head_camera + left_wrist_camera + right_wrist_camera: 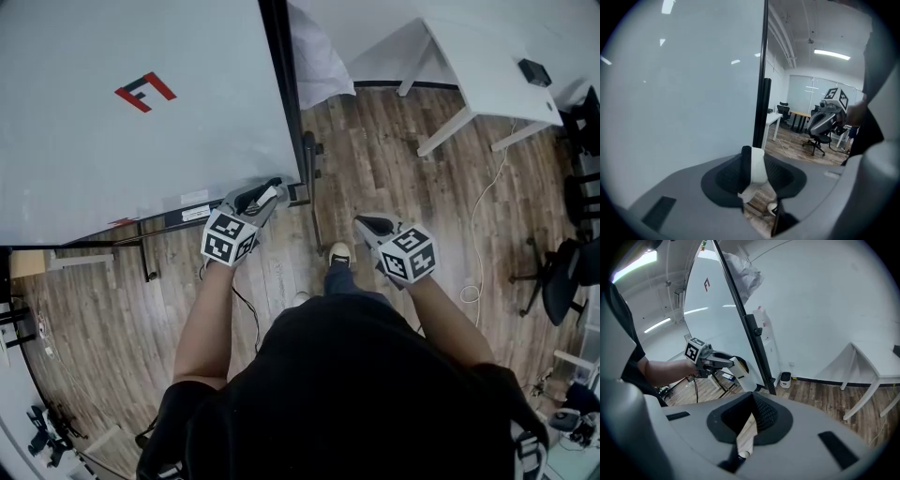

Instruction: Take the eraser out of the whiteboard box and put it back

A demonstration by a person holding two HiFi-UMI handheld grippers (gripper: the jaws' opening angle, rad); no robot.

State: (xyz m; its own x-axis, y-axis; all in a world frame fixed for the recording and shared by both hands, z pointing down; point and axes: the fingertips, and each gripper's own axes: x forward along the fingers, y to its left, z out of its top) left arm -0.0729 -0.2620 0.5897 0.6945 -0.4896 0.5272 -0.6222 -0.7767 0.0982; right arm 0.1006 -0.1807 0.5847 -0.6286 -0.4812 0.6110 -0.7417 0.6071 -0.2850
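- The left gripper (263,199) is up at the bottom right corner of the whiteboard (112,150), its jaws clamped tight on the eraser (757,169).
- The eraser is a white block with a black layer down one side. It stands on end between the dark pads, its top just clear of them.
- From the right gripper view, the eraser (738,367) sticks out of the jaws, light body with a dark curved edge, close to the board's black frame (740,315).
- Whether it touches the board's lower ledge (192,215), I cannot tell.
- The right gripper (368,226) hangs well apart over the wooden floor (394,159), jaws pressed together on nothing.
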